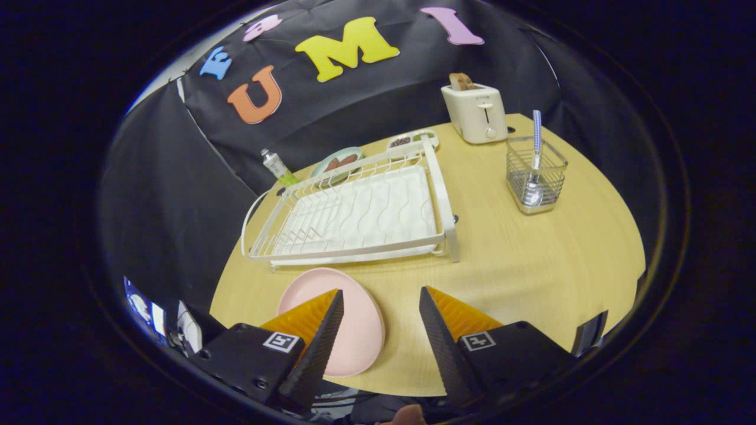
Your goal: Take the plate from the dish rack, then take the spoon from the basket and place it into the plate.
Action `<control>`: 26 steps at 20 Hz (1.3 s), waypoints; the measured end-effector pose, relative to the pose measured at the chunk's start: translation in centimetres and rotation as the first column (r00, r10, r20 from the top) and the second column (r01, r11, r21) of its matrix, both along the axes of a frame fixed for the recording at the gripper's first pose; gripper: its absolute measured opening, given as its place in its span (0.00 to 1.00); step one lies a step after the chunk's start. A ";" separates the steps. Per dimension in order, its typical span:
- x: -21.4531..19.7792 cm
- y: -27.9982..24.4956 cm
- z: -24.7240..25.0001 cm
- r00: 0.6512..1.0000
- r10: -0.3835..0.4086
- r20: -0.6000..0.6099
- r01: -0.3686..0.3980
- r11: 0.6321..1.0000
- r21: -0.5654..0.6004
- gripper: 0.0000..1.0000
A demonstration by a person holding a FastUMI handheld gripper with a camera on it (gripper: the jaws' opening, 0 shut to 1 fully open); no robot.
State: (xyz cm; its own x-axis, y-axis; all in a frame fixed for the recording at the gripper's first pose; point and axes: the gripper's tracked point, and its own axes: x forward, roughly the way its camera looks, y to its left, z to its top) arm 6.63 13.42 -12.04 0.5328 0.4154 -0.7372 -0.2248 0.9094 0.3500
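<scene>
Beneath the open gripper (pixel 381 307) lies a round pink plate (pixel 354 330).

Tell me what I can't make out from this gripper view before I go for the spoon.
- Pink plate: its near-left part is covered by one finger of the open gripper.
- Spoon: its bowl sits behind the wire basket, so its exact lie is unclear.
- Food on the two small plates beyond the dish rack: too small, partly behind the rack's rim.
- Toaster contents: too small.
</scene>
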 end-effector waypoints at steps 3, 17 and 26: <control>1.1 -2.9 2.4 0.989 -0.032 0.145 0.040 0.998 -0.052 0.87; 17.9 -17.7 7.7 0.825 -0.143 0.547 0.296 0.934 -0.203 0.92; 27.6 -19.9 0.3 0.886 -0.284 0.366 0.333 0.940 -0.076 0.91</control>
State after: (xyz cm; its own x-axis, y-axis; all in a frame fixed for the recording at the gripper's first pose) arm 34.26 -6.52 -11.75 0.8483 0.0993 -0.5201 -0.0092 0.9849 0.1730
